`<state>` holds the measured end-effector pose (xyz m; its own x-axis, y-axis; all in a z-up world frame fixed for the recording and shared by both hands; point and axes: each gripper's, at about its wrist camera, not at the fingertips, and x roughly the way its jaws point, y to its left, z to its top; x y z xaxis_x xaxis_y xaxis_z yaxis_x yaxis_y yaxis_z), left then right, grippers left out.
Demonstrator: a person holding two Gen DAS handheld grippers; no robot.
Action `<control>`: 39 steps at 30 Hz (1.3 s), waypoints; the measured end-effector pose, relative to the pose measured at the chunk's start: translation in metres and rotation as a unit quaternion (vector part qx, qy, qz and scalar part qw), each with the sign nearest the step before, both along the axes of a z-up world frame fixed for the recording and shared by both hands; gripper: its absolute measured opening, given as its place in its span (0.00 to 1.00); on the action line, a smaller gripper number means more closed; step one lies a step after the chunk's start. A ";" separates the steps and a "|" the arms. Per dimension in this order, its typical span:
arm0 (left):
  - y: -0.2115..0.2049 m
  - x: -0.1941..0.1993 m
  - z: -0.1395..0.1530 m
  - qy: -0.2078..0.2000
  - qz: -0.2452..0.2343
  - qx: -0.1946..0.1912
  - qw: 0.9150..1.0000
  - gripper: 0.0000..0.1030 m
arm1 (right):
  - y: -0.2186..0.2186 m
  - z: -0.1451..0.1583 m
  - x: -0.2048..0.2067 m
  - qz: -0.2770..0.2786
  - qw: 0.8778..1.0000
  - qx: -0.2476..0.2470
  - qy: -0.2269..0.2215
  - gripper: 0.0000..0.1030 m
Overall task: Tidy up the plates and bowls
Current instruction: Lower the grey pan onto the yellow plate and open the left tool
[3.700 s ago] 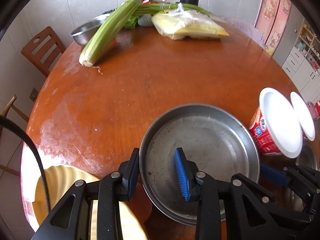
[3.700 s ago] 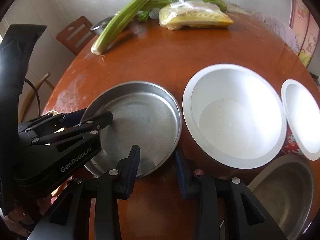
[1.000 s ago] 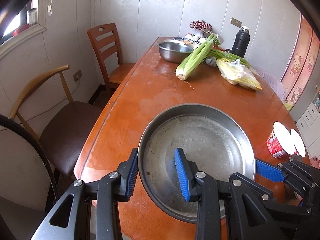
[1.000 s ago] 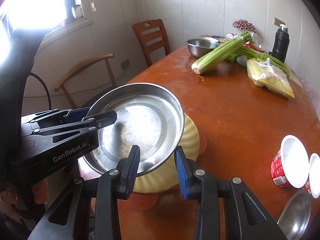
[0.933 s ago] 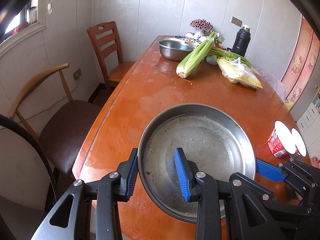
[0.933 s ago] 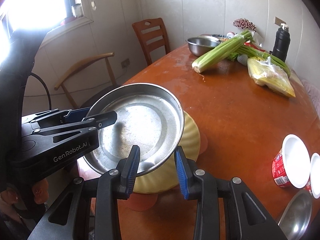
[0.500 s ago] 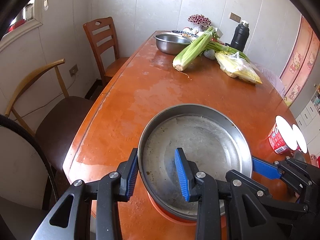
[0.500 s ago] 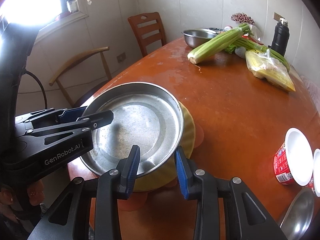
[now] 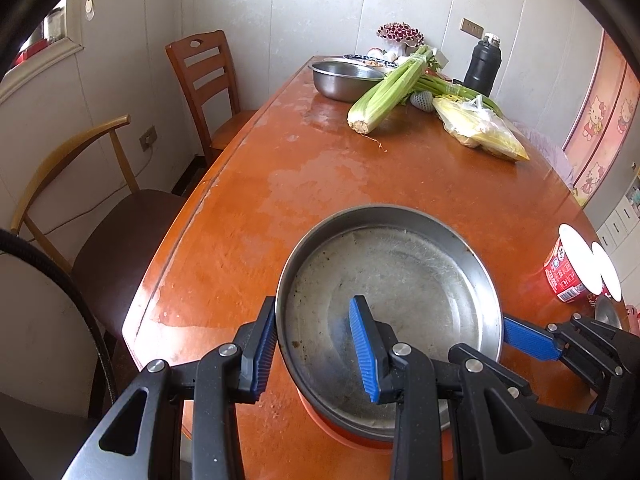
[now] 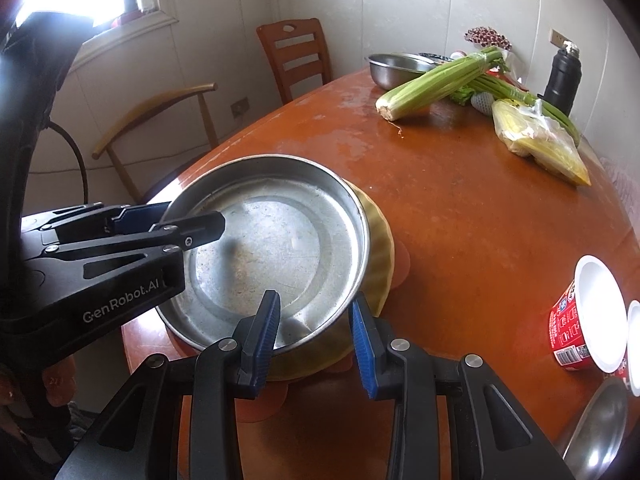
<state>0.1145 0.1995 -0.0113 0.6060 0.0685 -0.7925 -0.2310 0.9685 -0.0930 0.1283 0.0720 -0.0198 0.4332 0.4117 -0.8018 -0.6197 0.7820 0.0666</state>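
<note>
The round steel plate (image 10: 276,248), shallow, scuffed and dull grey with a raised rim, sat over a ribbed yellow dish (image 10: 380,264) near the table's (image 9: 320,184) close end, an orange disc showing beneath the pair. The left gripper (image 9: 312,344) was clamped on the plate's near rim, one ridged blue pad outside the wall and the other inside on the flat bottom. The right gripper (image 10: 314,332) pinched the plate's rim from the opposite side in the same fashion (its blue pads looked ribbed like a file). Beyond the plate, across the glossy, water-marked wood, lay a stalk of celery (image 9: 384,92), a steel bowl (image 9: 344,76) and a crinkled plastic bag (image 9: 480,128). Right of the plate stood a red paper cup (image 10: 584,320).
</note>
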 end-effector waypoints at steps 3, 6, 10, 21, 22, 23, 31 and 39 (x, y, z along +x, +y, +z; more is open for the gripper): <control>0.000 -0.001 0.000 -0.001 -0.001 0.000 1.000 0.34 | -0.001 0.000 0.000 0.000 1.000 0.001 0.000 0.37; -0.001 0.000 0.000 0.000 -0.002 0.000 1.000 0.34 | 0.000 0.000 0.000 0.001 1.000 0.001 0.005 0.37; -0.001 -0.001 0.000 0.000 -0.002 -0.001 1.000 0.34 | -0.004 0.001 0.002 0.001 1.000 0.010 0.012 0.37; -0.003 -0.003 0.000 0.003 -0.006 -0.004 1.000 0.34 | -0.010 0.005 -0.001 0.001 1.000 0.017 0.010 0.37; -0.003 -0.003 0.000 0.004 -0.007 -0.005 1.000 0.34 | -0.010 0.006 -0.001 0.000 1.000 0.018 0.009 0.37; -0.003 -0.003 0.000 0.004 -0.007 -0.005 1.000 0.34 | -0.010 0.007 -0.001 -0.001 1.000 0.018 0.008 0.37; -0.006 -0.001 -0.002 0.009 -0.008 -0.002 1.000 0.34 | -0.014 0.012 -0.002 -0.006 1.000 0.021 0.000 0.37; -0.007 -0.002 -0.001 0.005 -0.009 0.001 1.000 0.35 | -0.015 0.014 -0.004 -0.006 1.000 0.023 0.000 0.37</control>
